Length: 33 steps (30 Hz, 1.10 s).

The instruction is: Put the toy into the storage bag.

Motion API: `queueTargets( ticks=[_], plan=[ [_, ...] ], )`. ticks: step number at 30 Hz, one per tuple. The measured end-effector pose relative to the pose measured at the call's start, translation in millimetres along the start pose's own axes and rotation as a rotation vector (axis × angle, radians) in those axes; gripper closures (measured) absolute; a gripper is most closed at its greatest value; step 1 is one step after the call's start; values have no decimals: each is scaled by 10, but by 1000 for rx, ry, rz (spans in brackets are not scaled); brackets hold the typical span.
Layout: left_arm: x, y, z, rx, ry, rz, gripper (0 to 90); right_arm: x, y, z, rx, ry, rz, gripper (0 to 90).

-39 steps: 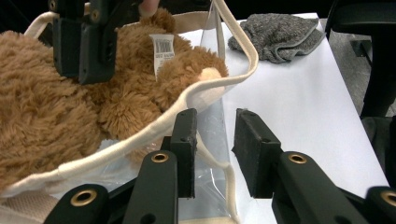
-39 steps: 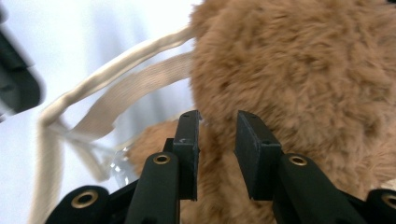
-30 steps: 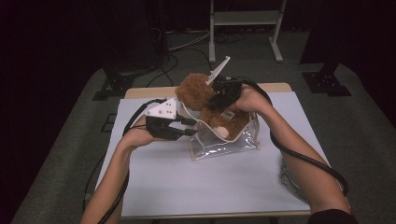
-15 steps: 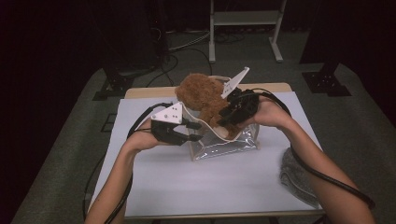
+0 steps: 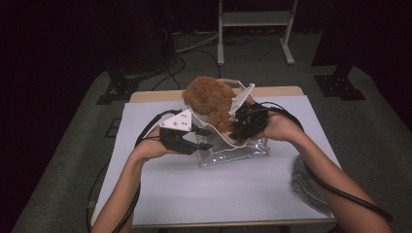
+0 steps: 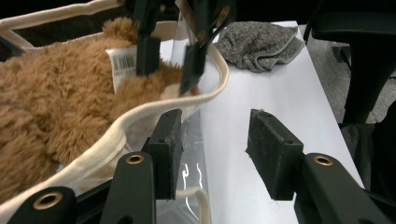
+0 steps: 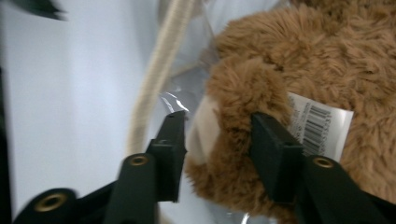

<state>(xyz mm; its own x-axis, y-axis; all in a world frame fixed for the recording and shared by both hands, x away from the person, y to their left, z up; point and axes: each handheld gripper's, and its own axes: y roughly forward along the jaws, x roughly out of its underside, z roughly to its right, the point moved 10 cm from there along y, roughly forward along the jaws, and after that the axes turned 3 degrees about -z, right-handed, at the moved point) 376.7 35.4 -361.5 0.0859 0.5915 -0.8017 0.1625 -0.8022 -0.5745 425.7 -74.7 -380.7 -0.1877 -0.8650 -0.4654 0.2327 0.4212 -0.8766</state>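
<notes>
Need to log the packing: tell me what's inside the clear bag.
A brown plush bear sits in the clear bag, its upper part sticking out above the rim, a barcode tag showing. Whatever lies beneath the bear is covered.

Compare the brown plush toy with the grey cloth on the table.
The plush toy is brown, shaggy and bulky; the grey cloth is knitted-looking and lies low in a crumpled heap. The plush toy sits partly inside the clear bag, with the right gripper at one limb; the grey cloth lies untouched near the table's edge. Both look soft.
</notes>
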Motion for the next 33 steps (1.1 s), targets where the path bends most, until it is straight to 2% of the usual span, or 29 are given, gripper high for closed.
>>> queueTargets(
  ticks=[2, 6, 8, 9, 15, 19, 22, 27, 31, 33],
  plan=[
    [-18, 53, 15, 6, 1, 5, 542, -27, 5, 38, 7, 9, 1, 594],
    [-53, 151, 36, 25, 13, 7, 542, -3, -48, 78, -42, 45, 24, 577],
    [-77, 185, 33, 30, 28, 4, 542, 22, -88, 73, -57, 60, 35, 569],
    [-98, 200, 32, 32, 33, 4, 542, 36, -100, 87, -57, 51, 41, 561],
    [-236, 332, 45, 37, 82, -5, 545, 69, -211, 146, -78, 98, 80, 552],
    [-238, 492, 65, 42, 121, -53, 554, 51, -271, 206, -84, 129, 106, 544],
    [-213, 596, 72, 40, 139, -83, 554, 37, -294, 225, -91, 131, 113, 541],
    [-156, 712, 58, 6, 178, -139, 574, 12, -298, 251, -98, 136, 124, 533],
    [-101, 775, 30, -43, 209, -202, 660, -18, -298, 257, -102, 133, 129, 526],
    [-79, 800, 42, -41, 211, -217, 741, -34, -300, 254, -101, 132, 126, 524]
  ],
)
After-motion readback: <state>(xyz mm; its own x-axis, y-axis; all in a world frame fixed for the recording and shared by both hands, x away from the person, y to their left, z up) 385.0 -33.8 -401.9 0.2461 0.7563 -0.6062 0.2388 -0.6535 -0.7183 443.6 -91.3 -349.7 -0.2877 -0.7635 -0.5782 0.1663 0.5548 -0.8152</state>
